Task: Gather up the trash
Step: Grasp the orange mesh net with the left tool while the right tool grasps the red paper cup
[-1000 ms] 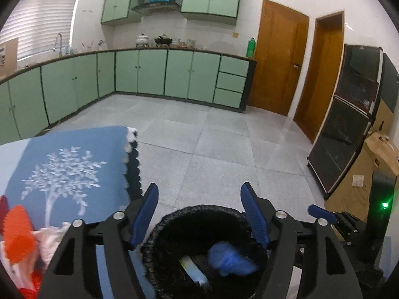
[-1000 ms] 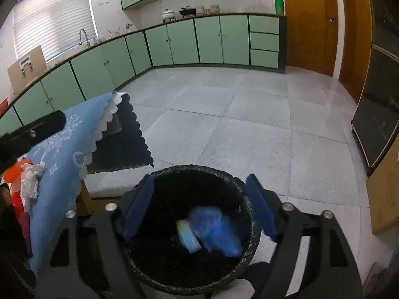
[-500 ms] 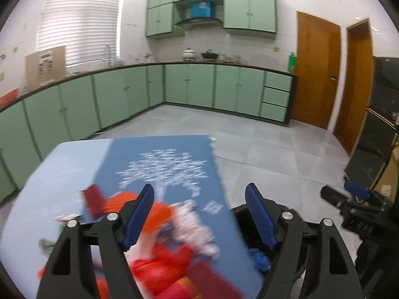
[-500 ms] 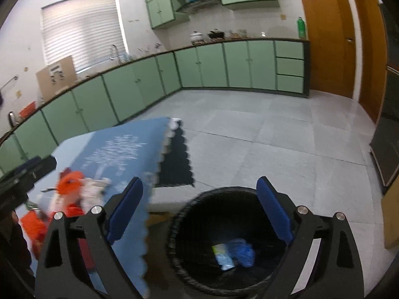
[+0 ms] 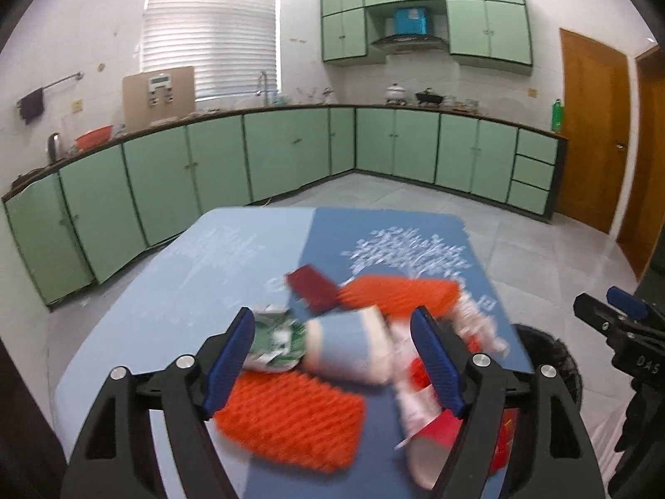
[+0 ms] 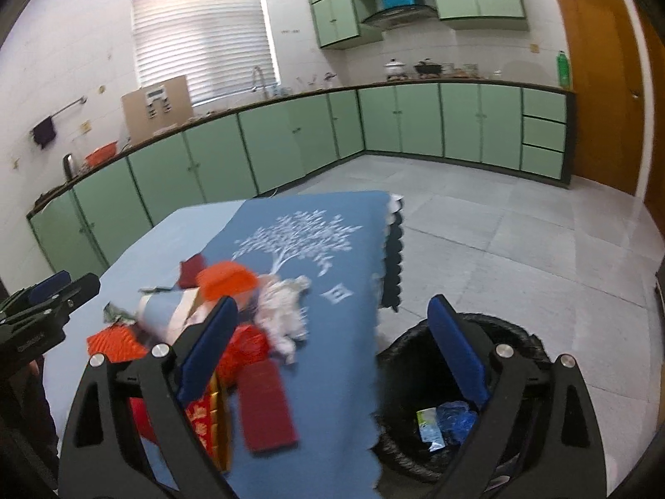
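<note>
trash pile (image 5: pixel 341 349) crowding table, bin (image 6: pixel 515 341) mouth open

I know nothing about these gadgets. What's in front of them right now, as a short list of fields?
place: kitchen with green cabinets
table: blue tablecloth
on table: trash pile, including orange foam nets and a paper cup
bin: black trash bin beside the table, blue bag inside
left gripper: open, empty, over the pile
right gripper: open, empty

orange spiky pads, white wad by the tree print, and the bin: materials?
Orange pads: likely soft plastic or foam netting, matte, ribbed with points. White wad: looks like crumpled tissue paper, creased and limp. Bin: seemingly lined with a glossy black plastic bag, wrinkled over the rim.
</note>
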`<state>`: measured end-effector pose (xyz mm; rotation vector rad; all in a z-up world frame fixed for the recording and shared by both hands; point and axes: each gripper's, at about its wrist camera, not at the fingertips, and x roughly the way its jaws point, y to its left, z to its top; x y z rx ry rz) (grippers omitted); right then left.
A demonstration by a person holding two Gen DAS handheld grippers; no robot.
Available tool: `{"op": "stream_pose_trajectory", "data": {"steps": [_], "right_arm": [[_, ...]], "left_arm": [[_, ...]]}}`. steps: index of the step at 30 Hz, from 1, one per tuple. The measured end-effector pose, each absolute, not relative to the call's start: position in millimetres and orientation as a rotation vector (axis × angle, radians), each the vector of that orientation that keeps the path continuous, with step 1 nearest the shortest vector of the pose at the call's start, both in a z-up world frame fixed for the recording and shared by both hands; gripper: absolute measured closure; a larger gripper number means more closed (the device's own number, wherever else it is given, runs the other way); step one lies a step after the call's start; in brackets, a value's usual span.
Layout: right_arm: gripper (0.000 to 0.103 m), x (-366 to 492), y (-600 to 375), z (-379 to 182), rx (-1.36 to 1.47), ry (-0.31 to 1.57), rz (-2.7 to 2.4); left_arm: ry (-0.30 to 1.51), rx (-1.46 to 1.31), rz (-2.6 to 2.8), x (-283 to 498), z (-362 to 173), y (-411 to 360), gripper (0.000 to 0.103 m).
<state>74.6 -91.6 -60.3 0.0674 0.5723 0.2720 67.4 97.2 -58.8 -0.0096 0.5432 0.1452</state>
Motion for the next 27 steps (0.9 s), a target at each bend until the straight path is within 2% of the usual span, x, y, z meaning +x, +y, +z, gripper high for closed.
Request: {"op": "stream_pose_trajectory", "data": {"steps": [8, 17, 27], "right_arm": [[0.014, 63.1, -71.9, -71.2, 0.037, 0.582, 0.314], [0.015, 54.8, -58.7, -78.0, 0.011, 0.602, 0.341], [0.015, 56.5, -54.5, -84.5, 0.006, 0.625, 0.356]], "left_arm": [[0.607, -0.043, 0.195, 56.0, -93.6, 117.4, 0.027], [0.662, -0.047, 0.204, 56.5, -125.1, 122.9, 0.022], [0.713, -0.034, 0.203, 64.7, -145.3, 118.4, 0.018]]}}
